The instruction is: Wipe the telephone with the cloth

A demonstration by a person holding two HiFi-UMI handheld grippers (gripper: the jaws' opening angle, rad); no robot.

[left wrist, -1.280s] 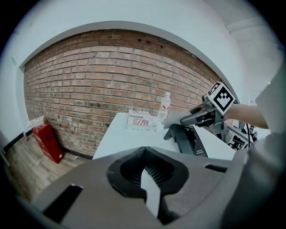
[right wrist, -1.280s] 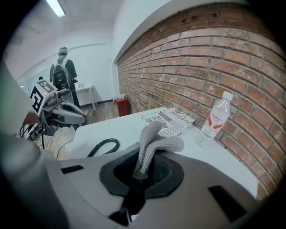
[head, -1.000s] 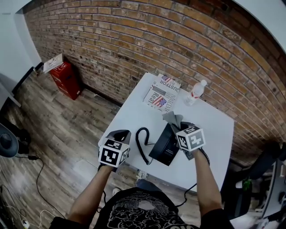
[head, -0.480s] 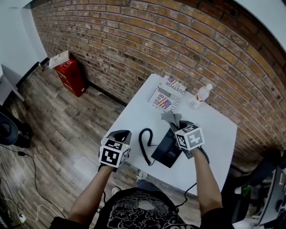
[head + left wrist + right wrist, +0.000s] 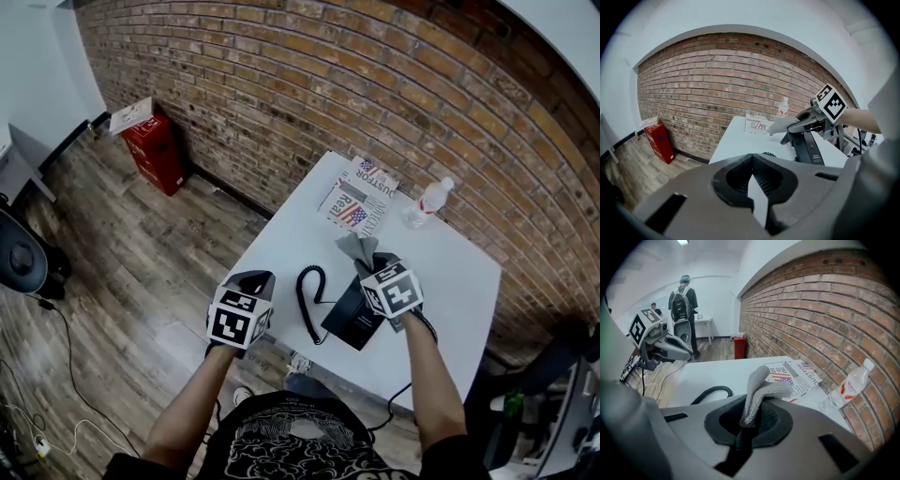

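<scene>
Clamping the cloth point(image 5: 758, 389), the right hand-held gripper point(image 5: 746, 422) hovers over the telephone point(image 5: 349, 320); the left hand-held gripper point(image 5: 751, 161) sits closed, empty.

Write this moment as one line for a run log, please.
right hand-held gripper: shut on cloth, over telephone | left hand-held gripper: shut, empty, beside table | cloth-telephone contact: cannot tell
</scene>
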